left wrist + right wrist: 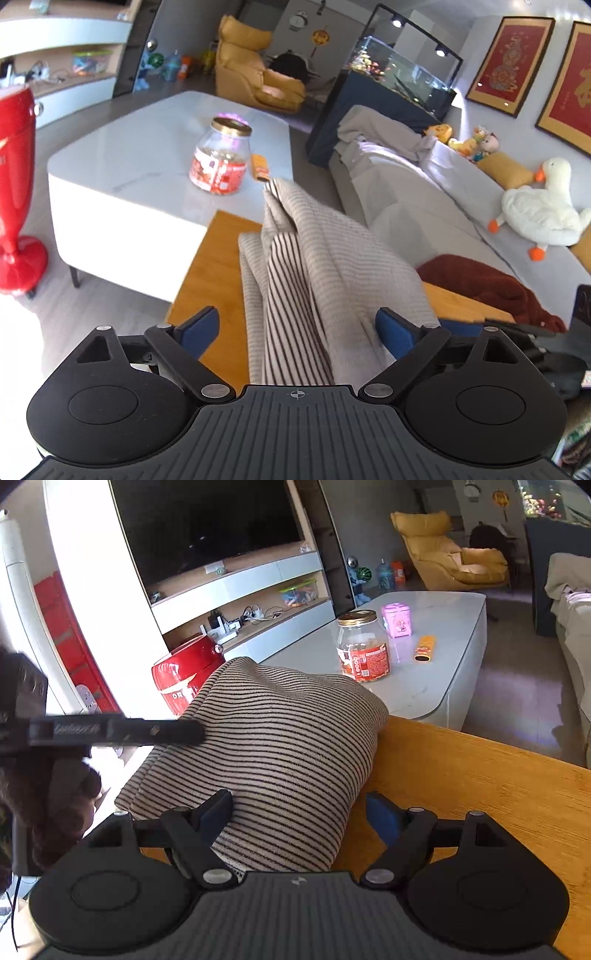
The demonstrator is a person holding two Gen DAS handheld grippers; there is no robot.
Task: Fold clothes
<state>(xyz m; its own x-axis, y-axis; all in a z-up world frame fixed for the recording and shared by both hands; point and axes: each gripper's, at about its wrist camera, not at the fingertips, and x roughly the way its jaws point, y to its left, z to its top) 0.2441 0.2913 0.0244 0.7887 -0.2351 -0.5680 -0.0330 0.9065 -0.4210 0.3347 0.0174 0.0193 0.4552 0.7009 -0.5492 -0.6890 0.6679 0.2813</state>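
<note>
The striped shirt [280,753] is lying bunched on the wooden table [480,794], with its left side hanging past the table edge and bare wood lying to its right. The left gripper [297,332] is pointing along the shirt with its jaws wide apart, cloth sitting loose between them. The right gripper [301,812] is also reaching in wide open, its left finger [216,810] touching the shirt, gripping nothing.

Garment [280,753] on wooden table [480,794], jar [364,646] behind.
</note>
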